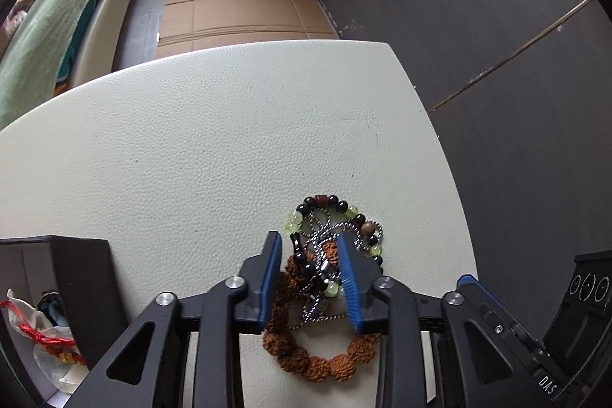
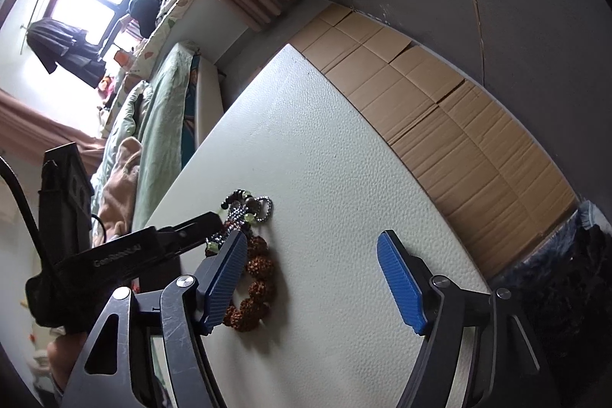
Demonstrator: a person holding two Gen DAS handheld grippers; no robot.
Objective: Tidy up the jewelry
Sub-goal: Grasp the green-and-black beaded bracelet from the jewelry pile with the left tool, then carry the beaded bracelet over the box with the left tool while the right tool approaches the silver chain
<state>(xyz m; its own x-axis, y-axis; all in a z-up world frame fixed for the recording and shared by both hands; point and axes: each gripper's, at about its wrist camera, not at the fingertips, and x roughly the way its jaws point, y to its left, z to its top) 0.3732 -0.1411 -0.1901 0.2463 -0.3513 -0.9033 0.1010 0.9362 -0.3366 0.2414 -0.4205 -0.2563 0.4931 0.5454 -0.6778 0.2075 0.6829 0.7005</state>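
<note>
A tangle of jewelry lies near the right edge of the white table. It is made of a dark-and-green bead bracelet, a silver ball chain and a brown rough-bead bracelet. My left gripper points down over the tangle, and its blue pads touch the beads and chain on both sides. In the right wrist view the same pile lies beside the left finger of my right gripper. That gripper stands open over bare table with nothing between its pads. The left gripper's black body reaches into the pile from the left.
An open black box stands at the table's near left, with a white pouch tied in red cord inside. Flattened cardboard covers the floor beyond the table. A bed with green bedding runs along the left, and a dark wall is on the right.
</note>
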